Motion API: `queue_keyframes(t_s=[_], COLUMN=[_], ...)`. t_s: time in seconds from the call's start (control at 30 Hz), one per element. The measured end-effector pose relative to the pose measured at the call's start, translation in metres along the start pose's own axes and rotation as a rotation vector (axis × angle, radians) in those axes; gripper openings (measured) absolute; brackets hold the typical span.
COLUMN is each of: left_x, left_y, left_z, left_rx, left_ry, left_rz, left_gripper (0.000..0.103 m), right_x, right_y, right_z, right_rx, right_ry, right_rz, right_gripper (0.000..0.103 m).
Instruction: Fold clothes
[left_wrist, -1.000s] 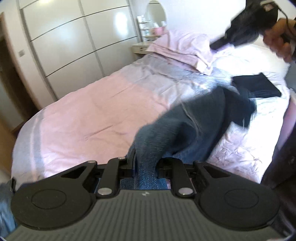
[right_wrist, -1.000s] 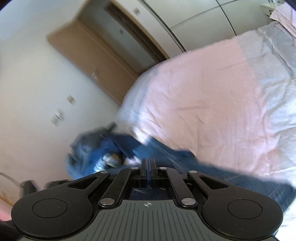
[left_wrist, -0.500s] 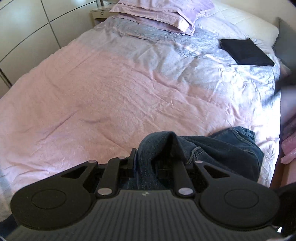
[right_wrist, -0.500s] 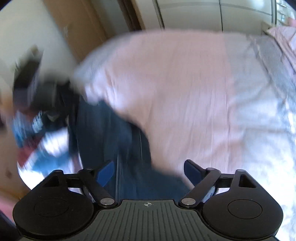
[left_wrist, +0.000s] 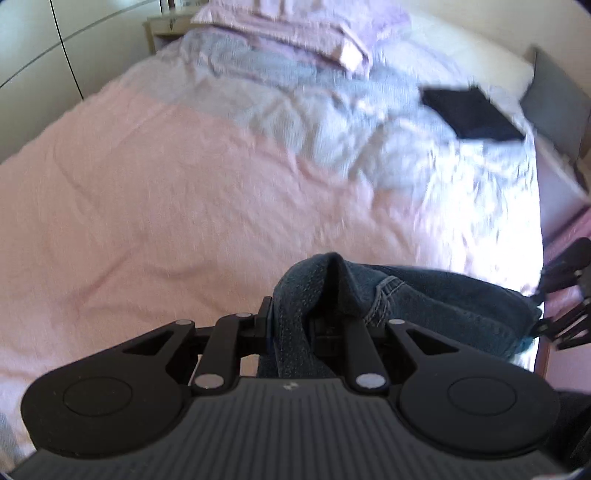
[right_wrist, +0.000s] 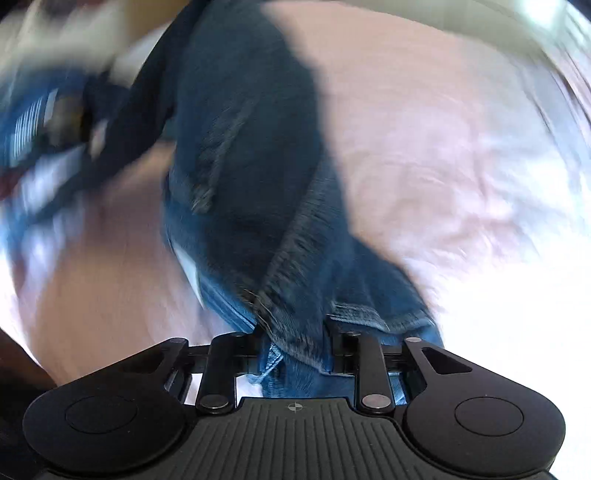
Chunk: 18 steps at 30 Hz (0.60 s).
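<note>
Bed edge: the right side of the bed (left_wrist: 532, 206) drops off just beyond the jeans; the pink-and-grey duvet (left_wrist: 155, 206) fills the left and far part of the left wrist view.
Open room: a wide bare stretch of duvet lies left of and beyond the jeans.
Count: one pair of jeans (left_wrist: 436, 302), one folded dark garment (left_wrist: 469, 114) far right, a stack of pillows (left_wrist: 306, 26) at the far end, two grippers.
Left gripper (left_wrist: 291, 321): clamped narrow on a bunched fold of denim that rises between its fingers; the rest of the jeans trails right along the near edge.
Right gripper (right_wrist: 295, 343): pinched on a hemmed end of the jeans, which stretch away from it over the duvet; this view is motion-blurred.
Far left, right wrist view: a blurred blue-and-white heap (right_wrist: 37, 122), unidentifiable.
</note>
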<state>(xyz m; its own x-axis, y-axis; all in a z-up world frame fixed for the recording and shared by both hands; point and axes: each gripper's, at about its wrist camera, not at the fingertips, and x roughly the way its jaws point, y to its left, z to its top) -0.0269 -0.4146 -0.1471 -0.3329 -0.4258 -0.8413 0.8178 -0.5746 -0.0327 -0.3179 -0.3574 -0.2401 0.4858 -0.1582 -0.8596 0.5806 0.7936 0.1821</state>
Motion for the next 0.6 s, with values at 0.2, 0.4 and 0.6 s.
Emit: queue_keyframes(t_s=[0.2,0.4,0.6], left_x=[0.053,0.097,0.077], left_y=[0.005,0.022,-0.001], left_z=[0.078,0.068,-0.036], left_rx=[0.056,-0.134,-0.174], left_ry=[0.055,0.079,0.177], left_rz=[-0.001,0.054,0.136], left_gripper=[0.029,0.051,0.071], right_x=[-0.056,-0.093,-0.069], right_y=[-0.088,-0.177,-0.169], right_z=[0.019,0.034,0.033], right_rx=[0.26,0.467,0.252], right_ry=[-0.091,-0.164,-0.123], right_rz=[-0.044,-0.149,-0.09], right_gripper=[0.007,0.009,0.078])
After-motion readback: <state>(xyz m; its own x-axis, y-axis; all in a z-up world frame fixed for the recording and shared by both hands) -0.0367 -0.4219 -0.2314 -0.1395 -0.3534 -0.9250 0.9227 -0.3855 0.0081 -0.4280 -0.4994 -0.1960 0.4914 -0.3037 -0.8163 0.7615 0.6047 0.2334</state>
